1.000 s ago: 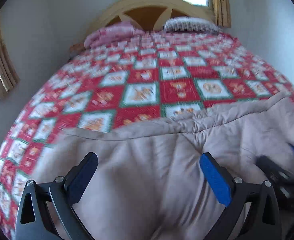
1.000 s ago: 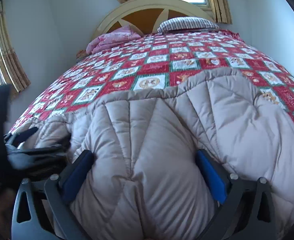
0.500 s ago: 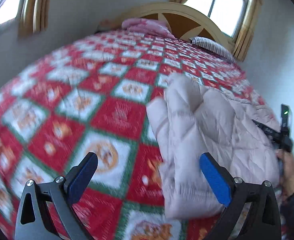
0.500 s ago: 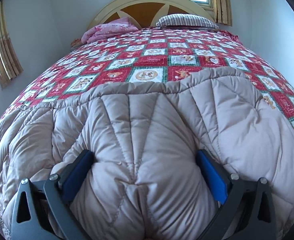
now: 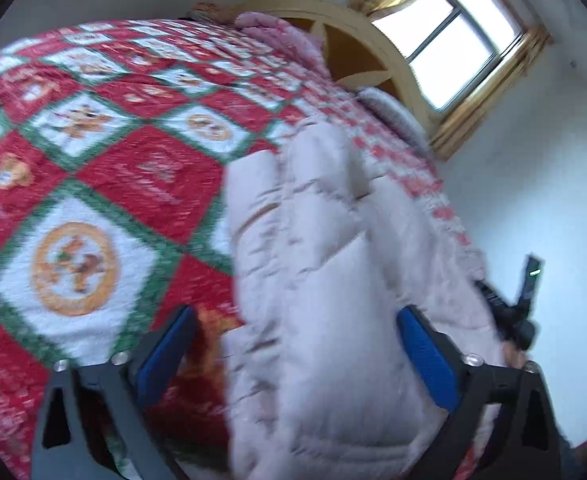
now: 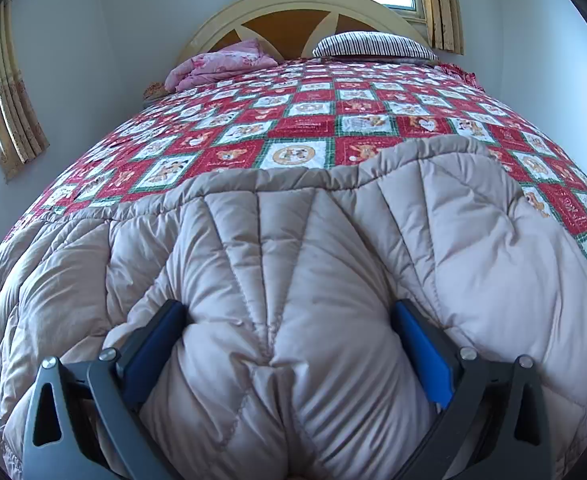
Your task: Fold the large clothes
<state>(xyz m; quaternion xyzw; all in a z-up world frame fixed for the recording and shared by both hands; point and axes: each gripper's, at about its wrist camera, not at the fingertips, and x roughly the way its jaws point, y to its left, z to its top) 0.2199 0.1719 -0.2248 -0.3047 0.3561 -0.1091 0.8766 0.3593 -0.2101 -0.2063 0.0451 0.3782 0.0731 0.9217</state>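
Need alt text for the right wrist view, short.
The right gripper has its jaws pressed into a bunched fold of a beige puffy coat spread across a bed with a red patchwork quilt. A striped pillow lies against the headboard.

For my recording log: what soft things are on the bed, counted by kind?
Beige quilted comforter: 1
Red patchwork bedspread: 1
Striped pillow: 1
Pink folded bedding: 1
Total: 4
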